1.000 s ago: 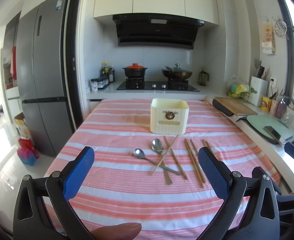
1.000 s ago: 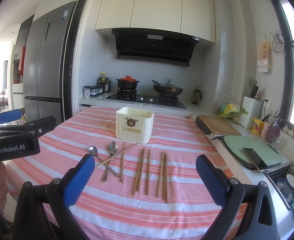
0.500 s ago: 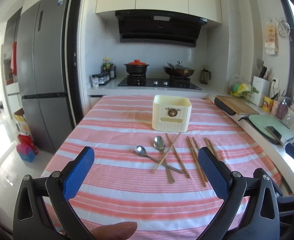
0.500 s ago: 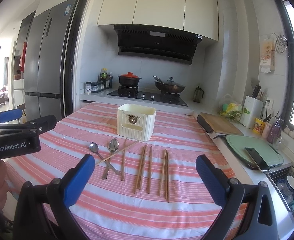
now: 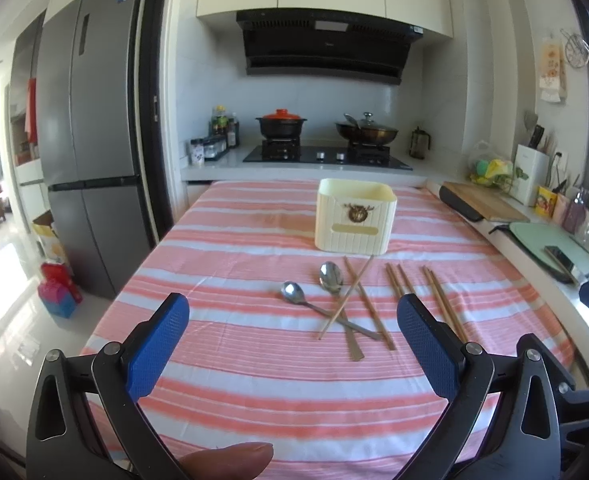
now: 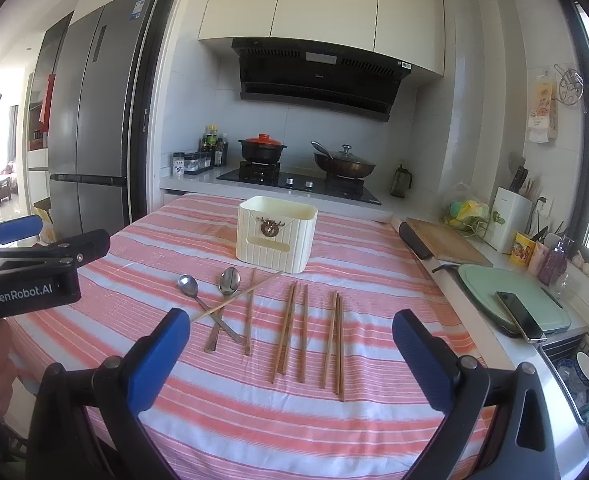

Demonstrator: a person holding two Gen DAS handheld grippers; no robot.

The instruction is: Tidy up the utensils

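Two spoons (image 6: 188,285) and eight chopsticks (image 6: 288,332) lie mid-frame on the striped table (image 6: 374,256), just below the cream utensil holder (image 6: 276,233), unmoved since a second ago; both cameras have edged slightly nearer. One chopstick crosses the spoon handles. The left gripper (image 5: 292,344) and right gripper (image 6: 290,354) hover spread wide, holding nothing.
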